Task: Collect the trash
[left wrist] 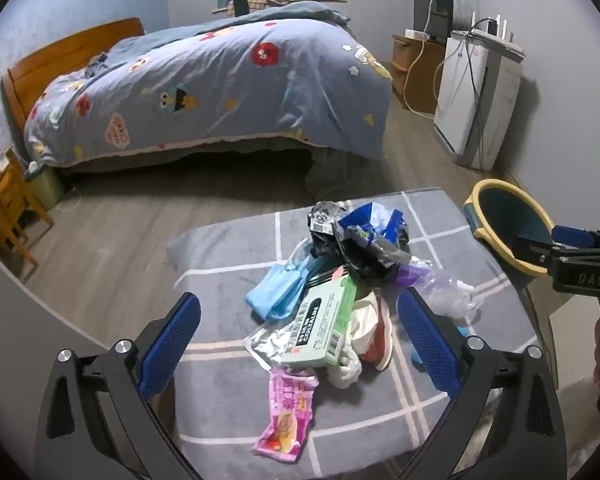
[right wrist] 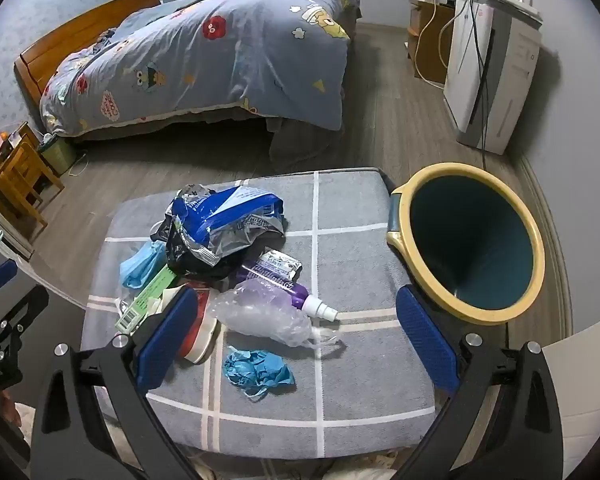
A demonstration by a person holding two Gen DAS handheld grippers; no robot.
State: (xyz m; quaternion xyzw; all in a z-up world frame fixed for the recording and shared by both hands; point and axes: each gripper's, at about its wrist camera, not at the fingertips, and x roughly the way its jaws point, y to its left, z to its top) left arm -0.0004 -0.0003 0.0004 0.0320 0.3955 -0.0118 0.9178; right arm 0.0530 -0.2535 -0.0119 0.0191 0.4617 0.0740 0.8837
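A pile of trash lies on a grey checked cushion [left wrist: 236, 396]: a pink snack wrapper [left wrist: 286, 416], a green box [left wrist: 324, 324], a blue face mask [left wrist: 278, 292], and a blue-and-silver foil bag [left wrist: 364, 240]. My left gripper [left wrist: 298, 344] is open above the green box, holding nothing. In the right wrist view the cushion [right wrist: 360, 264] also holds a crumpled clear bag [right wrist: 264, 312], a purple spray bottle [right wrist: 284, 288], and a crumpled blue glove [right wrist: 258, 372]. My right gripper [right wrist: 296, 344] is open above the clear bag and glove. A yellow-rimmed bin [right wrist: 466, 242] stands at the right.
A bed with a blue cartoon duvet [left wrist: 220, 80] stands behind the cushion across wood floor. A white appliance with cables [left wrist: 476, 92] stands by the right wall. A wooden chair [left wrist: 4, 208] is at the left. The right gripper [left wrist: 572, 264] shows near the bin [left wrist: 504, 224] in the left wrist view.
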